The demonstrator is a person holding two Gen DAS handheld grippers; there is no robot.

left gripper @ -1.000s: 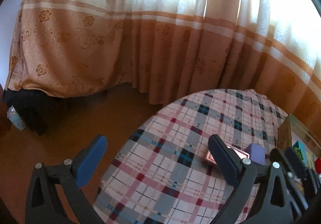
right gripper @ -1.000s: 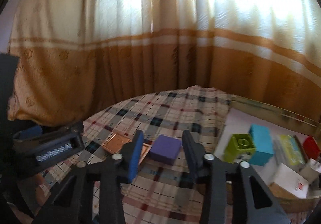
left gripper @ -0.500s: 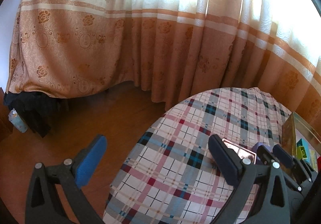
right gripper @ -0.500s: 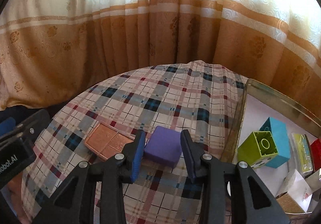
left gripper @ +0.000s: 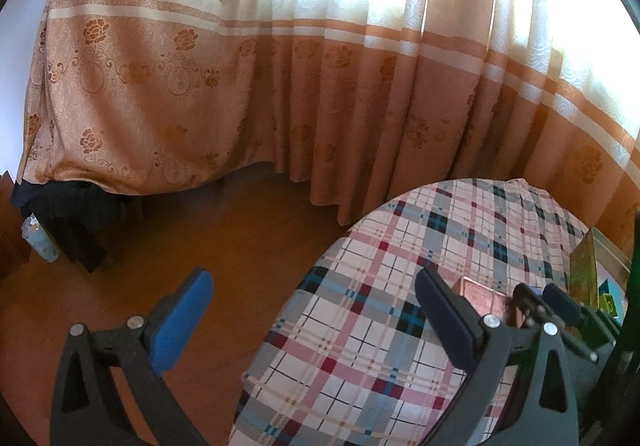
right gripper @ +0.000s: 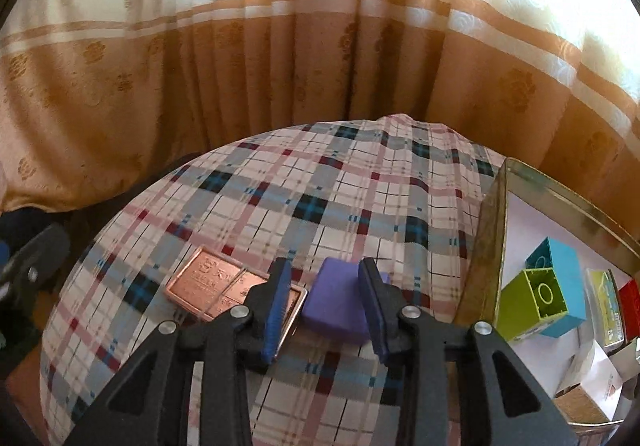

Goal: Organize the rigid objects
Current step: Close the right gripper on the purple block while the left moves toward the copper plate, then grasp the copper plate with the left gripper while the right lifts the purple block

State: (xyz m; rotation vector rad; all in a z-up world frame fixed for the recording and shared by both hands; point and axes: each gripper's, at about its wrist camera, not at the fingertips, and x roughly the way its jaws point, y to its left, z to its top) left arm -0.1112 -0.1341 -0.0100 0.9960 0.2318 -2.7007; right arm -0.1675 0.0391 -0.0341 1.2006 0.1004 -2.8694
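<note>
A purple block lies on the plaid tablecloth, and my right gripper has a finger on each side of it; the jaws look closed on its sides. A flat copper-coloured tin lies just left of the block. My left gripper is open and empty, hanging over the table's left edge and the wooden floor. In the left wrist view the copper tin and my right gripper show at the lower right.
A gold-rimmed tray stands at the right, holding a green block, a teal block, a red piece and small boxes. Curtains hang behind the table. A dark bundle lies on the floor.
My right gripper has moved forward and down so its fingers now bracket the purple block. The left gripper has drifted left, away from the table, still open.
</note>
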